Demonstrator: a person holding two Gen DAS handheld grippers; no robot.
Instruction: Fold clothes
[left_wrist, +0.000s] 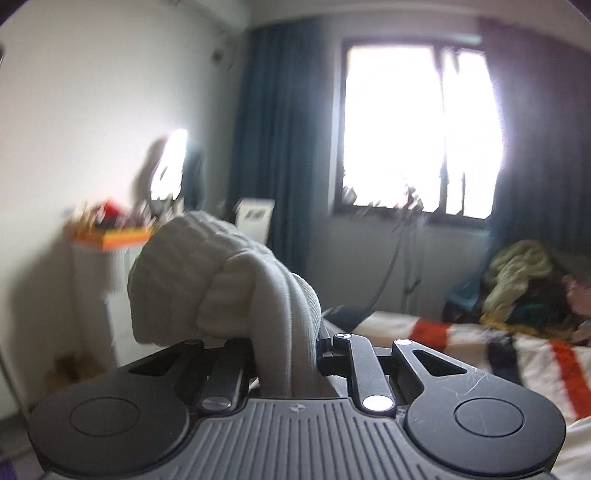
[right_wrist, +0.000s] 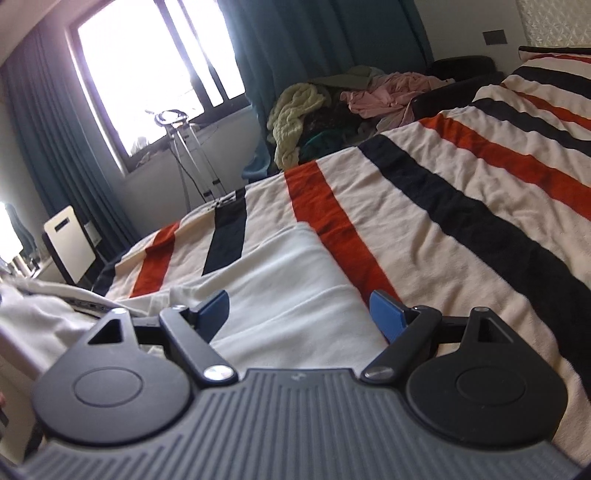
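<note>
No brand, label or writing can be read anywhere; the left wrist view is smeared with motion blur. The task's thing is a white ribbed knit garment (left_wrist: 221, 280), soft and thick, bunched into rounded folds. In the left wrist view it rises above the striped bed (left_wrist: 480, 343) and bulges out ahead of the left gripper (left_wrist: 286, 343), which is clamped narrowly on a gathered strip of it; the fingertips themselves are buried in the cloth. In the right wrist view more white cloth (right_wrist: 295, 295), probably the same garment though the view does not settle it, lies flat and smooth on the striped bed (right_wrist: 461, 192), over the near edge, beside an orange stripe. The right gripper (right_wrist: 301, 314) hangs just above that cloth with its blue fingers (right_wrist: 386, 314) spread wide and nothing between them, apparently not touching the fabric. Beyond the far side of the bed sits a heap of clothes (right_wrist: 332, 107), yellow-green and pink among them, below a bright window (right_wrist: 147, 66) flanked by blue curtains (right_wrist: 295, 48).
</note>
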